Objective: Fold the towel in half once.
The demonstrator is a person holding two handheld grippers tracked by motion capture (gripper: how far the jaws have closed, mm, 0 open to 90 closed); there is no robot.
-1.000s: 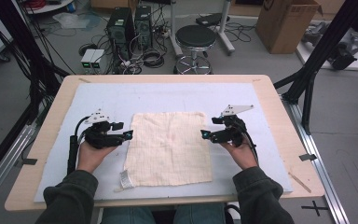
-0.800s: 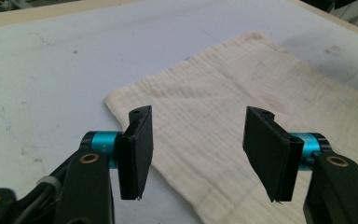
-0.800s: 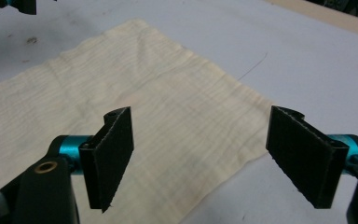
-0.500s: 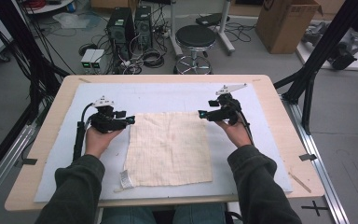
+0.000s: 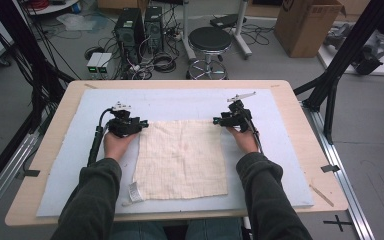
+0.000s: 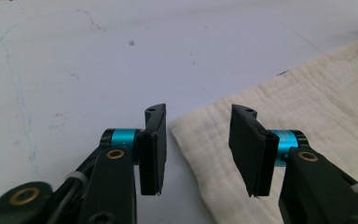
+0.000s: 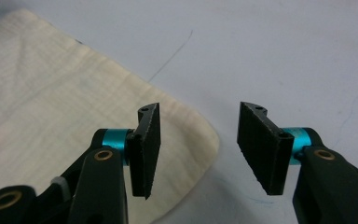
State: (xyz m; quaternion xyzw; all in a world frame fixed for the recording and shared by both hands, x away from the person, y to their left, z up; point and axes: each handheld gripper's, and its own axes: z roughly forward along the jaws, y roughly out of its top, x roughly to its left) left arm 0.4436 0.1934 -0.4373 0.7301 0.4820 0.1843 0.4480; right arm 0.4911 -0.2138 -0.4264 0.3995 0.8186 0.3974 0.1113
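Wooden table (image 5: 300, 107) carries a pale blue mat (image 5: 190, 102). Beyond the table at 12 o'clock: a black round stool (image 5: 210, 39). At 11 o'clock: two computer towers (image 5: 141, 25) amid loose cables. At 1 o'clock: a cardboard box (image 5: 307, 25).

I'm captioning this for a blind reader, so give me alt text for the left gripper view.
The left claw, its two black jaws apart and just closing, straddles a corner of a cream cloth lying flat on a pale blue mat. The pads are not pressing the cloth.
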